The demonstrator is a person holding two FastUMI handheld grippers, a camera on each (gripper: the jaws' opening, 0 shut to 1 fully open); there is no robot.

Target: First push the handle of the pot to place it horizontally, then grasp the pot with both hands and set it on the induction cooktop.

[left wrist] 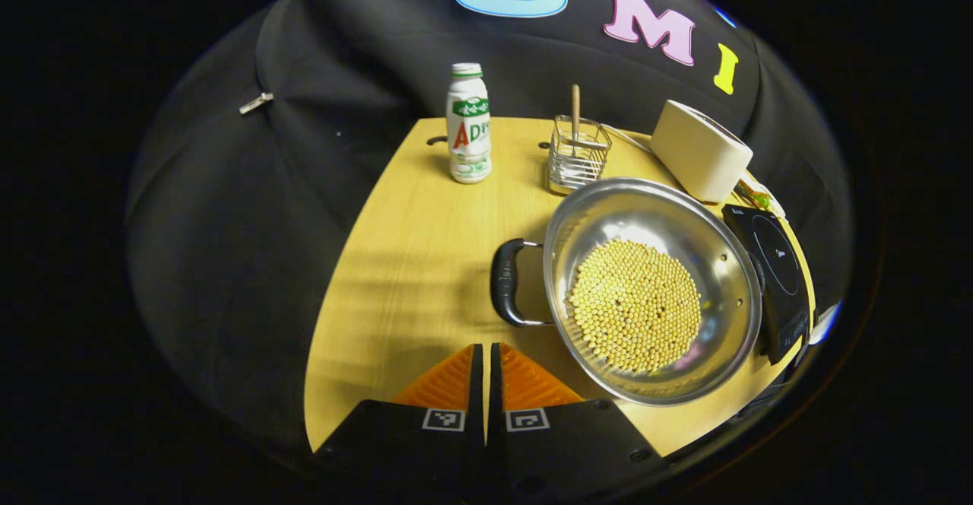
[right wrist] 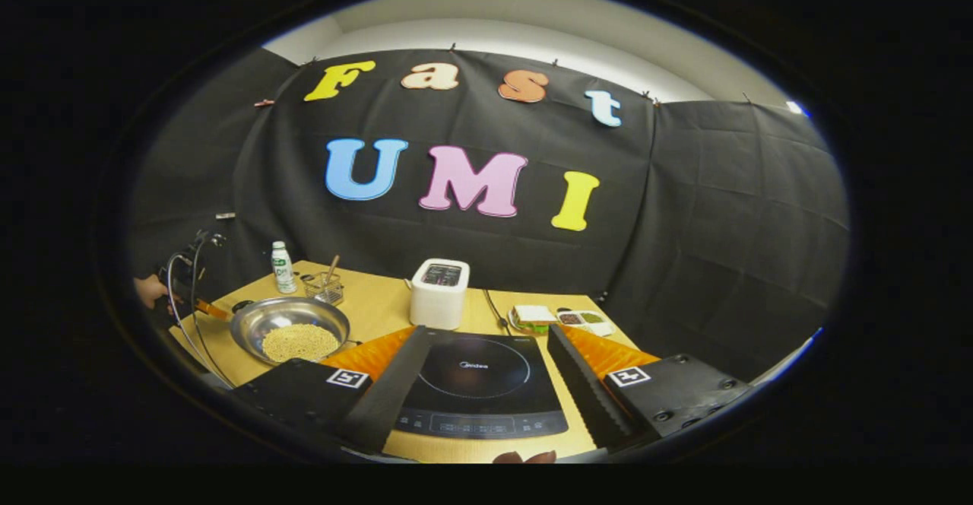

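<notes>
Steel pot (left wrist: pixel 654 288), shallow and shiny, holds a bed of small round beans (left wrist: pixel 635 306); it sits on the wood table (left wrist: pixel 410 254) just beside the cooktop (left wrist: pixel 775 269). Left gripper view: left gripper (left wrist: pixel 485 372) clenched, empty, near the looped handle (left wrist: pixel 508 283). Best to nudge the handle with closed tips, slow, so beans stay put

Right gripper view: right gripper (right wrist: pixel 479 372) spread wide, empty, framing the smooth glassy cooktop (right wrist: pixel 475 383); pot (right wrist: pixel 289 326) sits well off to the side

Both fisheye views are strongly bent at the edges. The booth is dim, lit from above. Glare is seen on the pot (left wrist: pixel 654 292) rim, and soft shadows are cast across the table (left wrist: pixel 410 262). Focus is sharp, without motion blur.
</notes>
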